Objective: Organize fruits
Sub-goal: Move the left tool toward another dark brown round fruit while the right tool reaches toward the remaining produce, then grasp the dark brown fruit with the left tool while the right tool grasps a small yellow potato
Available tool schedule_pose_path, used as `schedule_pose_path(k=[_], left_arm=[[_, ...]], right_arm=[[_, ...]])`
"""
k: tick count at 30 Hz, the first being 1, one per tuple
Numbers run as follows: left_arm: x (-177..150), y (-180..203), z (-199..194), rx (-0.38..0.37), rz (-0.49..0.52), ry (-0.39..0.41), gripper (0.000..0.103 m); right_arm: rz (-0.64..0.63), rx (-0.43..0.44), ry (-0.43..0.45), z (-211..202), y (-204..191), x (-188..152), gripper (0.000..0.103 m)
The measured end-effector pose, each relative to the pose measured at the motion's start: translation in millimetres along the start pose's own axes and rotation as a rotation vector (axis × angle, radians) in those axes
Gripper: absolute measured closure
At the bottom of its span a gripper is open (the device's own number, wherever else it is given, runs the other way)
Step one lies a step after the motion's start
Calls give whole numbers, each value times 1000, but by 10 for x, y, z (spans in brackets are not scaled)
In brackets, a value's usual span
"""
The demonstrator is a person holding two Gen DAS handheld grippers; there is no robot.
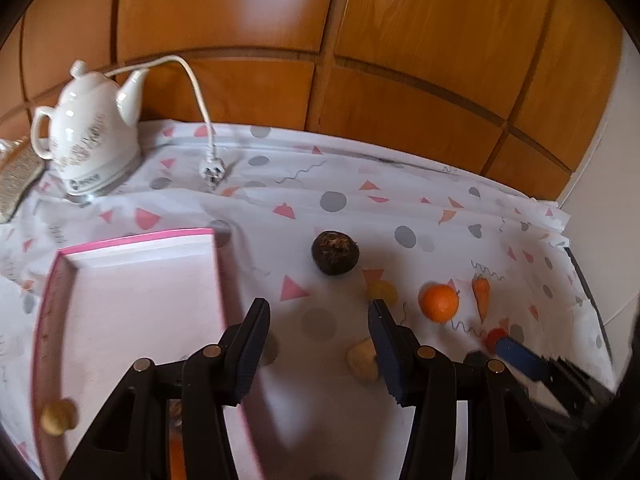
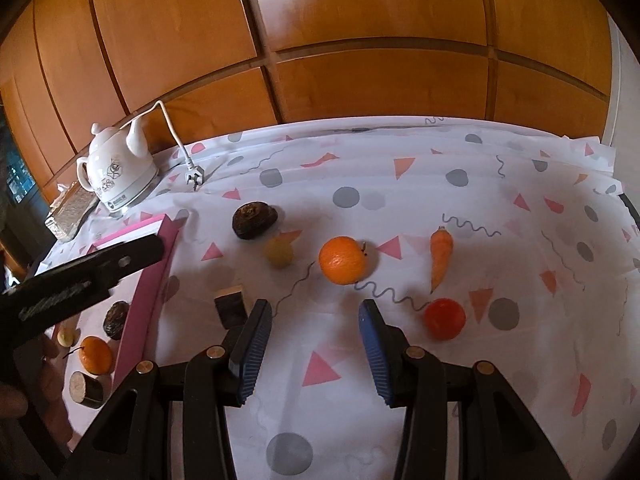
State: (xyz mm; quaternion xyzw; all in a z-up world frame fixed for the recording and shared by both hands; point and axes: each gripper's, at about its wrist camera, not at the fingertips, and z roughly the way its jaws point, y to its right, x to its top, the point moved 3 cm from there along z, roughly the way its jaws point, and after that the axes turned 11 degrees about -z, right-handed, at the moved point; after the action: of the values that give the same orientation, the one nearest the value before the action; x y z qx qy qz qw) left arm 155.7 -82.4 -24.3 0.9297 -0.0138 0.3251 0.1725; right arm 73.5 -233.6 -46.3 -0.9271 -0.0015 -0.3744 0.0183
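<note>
Both my jaws gape, holding nothing.
My right gripper [image 2: 316,344] hovers over the patterned tablecloth [image 2: 400,184]; round orange fruit [image 2: 343,260] at twelve o'clock, pink-rimmed tray [image 2: 148,280] at nine.

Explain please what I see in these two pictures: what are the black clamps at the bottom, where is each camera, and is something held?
No robot here: a person holds a hand gripper in each hand, each with a wide-angle camera looking along its two fingers. The left gripper hovers by the pink tray, the right gripper over the patterned cloth. Both stand open and hold nothing. On the cloth lie an orange, a carrot, a red fruit, a dark round fruit and a small yellowish one. The tray already holds a few pieces, among them another orange. A white kettle stands behind.
</note>
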Motion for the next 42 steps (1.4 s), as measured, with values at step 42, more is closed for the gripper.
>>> schedule_pose_path(k=[42], left_arm=[[403, -5, 769, -15, -86, -84, 57]], right_arm=[[-227, 117, -84, 946, -278, 475, 57]])
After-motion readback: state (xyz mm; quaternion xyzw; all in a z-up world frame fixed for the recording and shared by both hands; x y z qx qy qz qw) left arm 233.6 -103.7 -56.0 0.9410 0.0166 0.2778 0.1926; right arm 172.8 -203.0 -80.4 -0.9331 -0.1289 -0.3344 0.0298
